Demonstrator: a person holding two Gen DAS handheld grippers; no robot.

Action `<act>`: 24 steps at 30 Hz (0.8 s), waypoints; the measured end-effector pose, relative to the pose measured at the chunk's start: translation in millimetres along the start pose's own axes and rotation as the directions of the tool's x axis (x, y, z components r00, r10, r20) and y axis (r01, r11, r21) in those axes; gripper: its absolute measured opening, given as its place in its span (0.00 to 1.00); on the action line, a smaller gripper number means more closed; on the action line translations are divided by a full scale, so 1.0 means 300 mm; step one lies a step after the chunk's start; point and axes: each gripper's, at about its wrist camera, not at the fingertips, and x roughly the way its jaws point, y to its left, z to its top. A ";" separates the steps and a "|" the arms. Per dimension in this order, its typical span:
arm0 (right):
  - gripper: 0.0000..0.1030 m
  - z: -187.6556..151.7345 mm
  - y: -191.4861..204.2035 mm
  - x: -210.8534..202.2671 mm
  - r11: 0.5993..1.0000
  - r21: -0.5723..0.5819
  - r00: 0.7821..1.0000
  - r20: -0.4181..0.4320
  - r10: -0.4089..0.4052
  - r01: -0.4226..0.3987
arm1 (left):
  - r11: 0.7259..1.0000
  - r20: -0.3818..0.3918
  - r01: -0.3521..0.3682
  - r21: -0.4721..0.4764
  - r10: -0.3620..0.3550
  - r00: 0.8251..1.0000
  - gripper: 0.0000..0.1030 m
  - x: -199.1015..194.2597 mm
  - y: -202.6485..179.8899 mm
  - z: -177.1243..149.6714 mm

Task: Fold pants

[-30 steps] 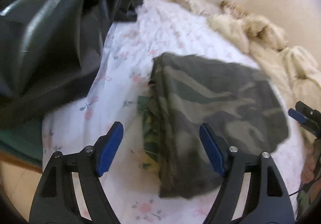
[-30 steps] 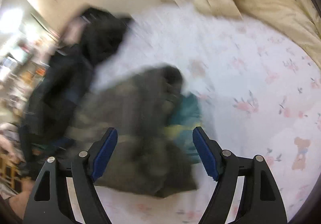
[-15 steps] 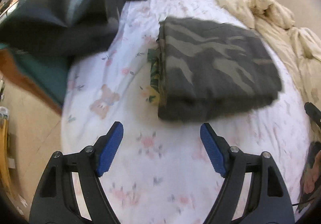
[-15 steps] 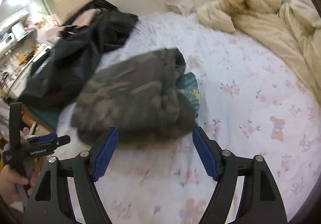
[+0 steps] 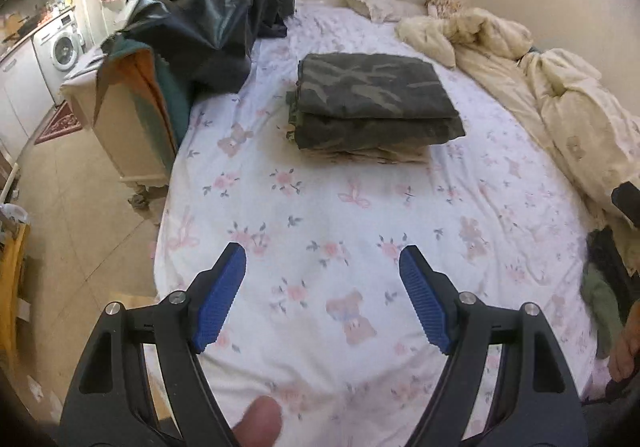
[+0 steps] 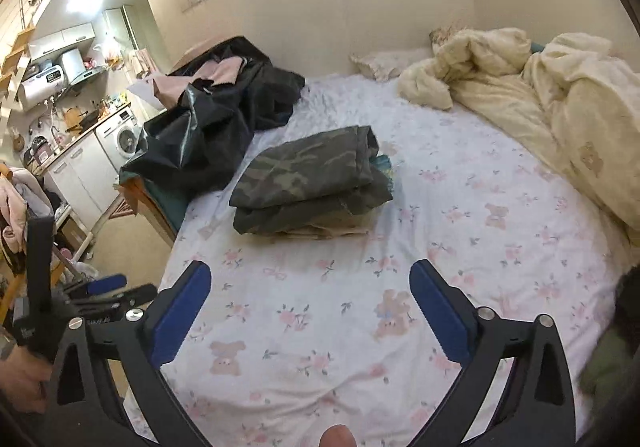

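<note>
Left gripper: jaws spread, nothing between the blue pads, only bare floral sheet below them. Right gripper: jaws opening, about as wide as they go, also with nothing between them. Both hang above the near end of the bed, well apart from the work. In the right wrist view the left gripper's body shows at the left edge, held in a hand. Camouflage pants lie in a compact rectangular fold, two thick layers visible at the near edge, on top of a flatter beige folded garment; a bit of teal-and-yellow cloth peeks out on the far right side of the stack. The stack sits toward the far left part of the bed, near the left edge, just beside a heap of black garments at the far left corner. Cream duvet is bunched along the right edge. Judgement: the fold looks complete and the pants released, so this reads as the clearing-away step at the end of the task. Some dark and greenish cloth shows at the near right edge; cannot tell what it is. If it is another pair, the next move calls for both grippers to go there, pinch the waistband and spread it flat on the free sheet.
</note>
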 end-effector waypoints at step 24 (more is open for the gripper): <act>1.00 -0.282 0.010 -0.085 0.980 0.062 0.979 0.060 -0.193 0.189 | 0.997 0.234 -0.034 0.073 0.016 0.972 1.00 -0.155 -0.111 -0.179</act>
